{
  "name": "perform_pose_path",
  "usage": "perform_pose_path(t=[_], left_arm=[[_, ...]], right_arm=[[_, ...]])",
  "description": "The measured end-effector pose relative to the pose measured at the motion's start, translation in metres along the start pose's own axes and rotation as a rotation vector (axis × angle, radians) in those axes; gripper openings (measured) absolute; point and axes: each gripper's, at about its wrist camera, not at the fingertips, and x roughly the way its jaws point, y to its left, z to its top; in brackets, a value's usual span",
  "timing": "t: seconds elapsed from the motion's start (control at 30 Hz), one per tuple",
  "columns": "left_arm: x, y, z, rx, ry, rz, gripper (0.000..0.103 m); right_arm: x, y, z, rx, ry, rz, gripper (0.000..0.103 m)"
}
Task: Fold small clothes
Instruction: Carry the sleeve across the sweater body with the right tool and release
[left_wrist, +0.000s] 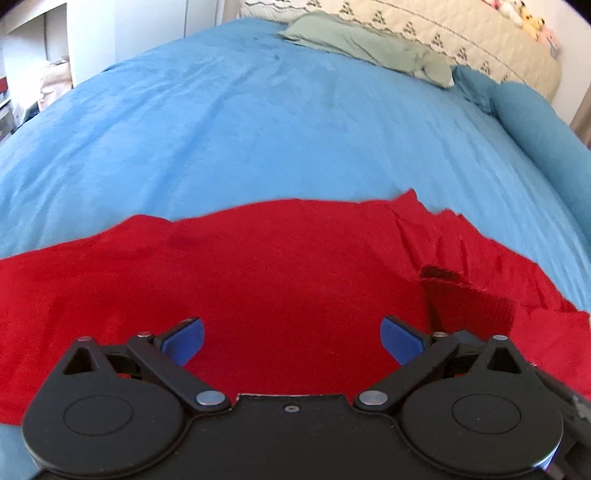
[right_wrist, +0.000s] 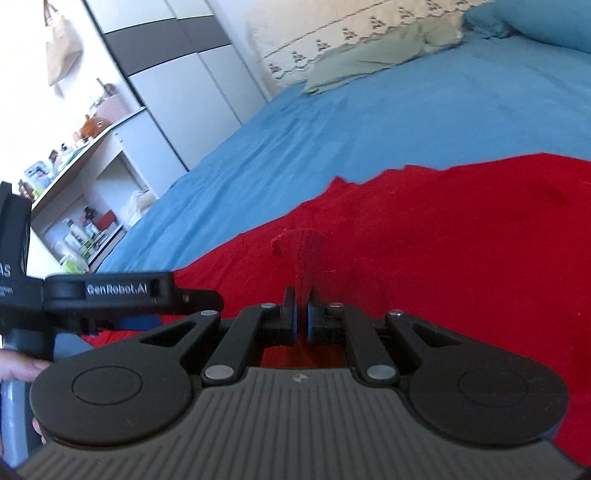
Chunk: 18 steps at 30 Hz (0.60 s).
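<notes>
The right gripper (right_wrist: 302, 314) is pinching a raised fold of the red garment (right_wrist: 443, 258) between nearly closed jaws, while the left gripper (left_wrist: 291, 341) is hovering wide-jawed and empty over it on the blue bedspread (left_wrist: 221, 129).

Matt red cloth garment (left_wrist: 258, 266) lies on a blue bedcover (left_wrist: 221, 129), seemingly soft brushed fabric.

This is a bedroom in a home. A big bed with a soft blue cover (left_wrist: 258, 122) fills the middle. At 1 o'clock lie a cream patterned quilt (left_wrist: 443, 29) and small stuffed toys (left_wrist: 528, 18). At 9 o'clock, white shelves with bottles and jars (right_wrist: 79, 229) stand by a tall white wardrobe (right_wrist: 177, 81).
</notes>
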Motion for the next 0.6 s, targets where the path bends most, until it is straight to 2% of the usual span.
perform_pose_path(t=[0.1, 0.23, 0.47, 0.57, 0.6], left_arm=[[-0.011, 0.012, 0.000, -0.021, -0.012, -0.019, 0.103], [-0.016, 0.023, -0.001, -0.024, -0.010, -0.042, 0.103], [-0.019, 0.026, -0.001, -0.018, -0.008, -0.079, 0.103], [-0.021, 0.023, 0.000, -0.015, -0.006, -0.086, 0.103], [-0.023, 0.022, 0.001, -0.012, -0.004, -0.092, 0.103]], right_arm=[[0.007, 0.019, -0.005, -0.024, 0.000, 0.036, 0.020], [0.038, 0.047, -0.009, -0.106, 0.040, 0.030, 0.020], [0.050, 0.049, -0.021, -0.138, 0.076, 0.000, 0.020], [0.050, 0.053, -0.022, -0.164, 0.079, -0.001, 0.029], [0.051, 0.054, -0.021, -0.168, 0.079, 0.013, 0.043]])
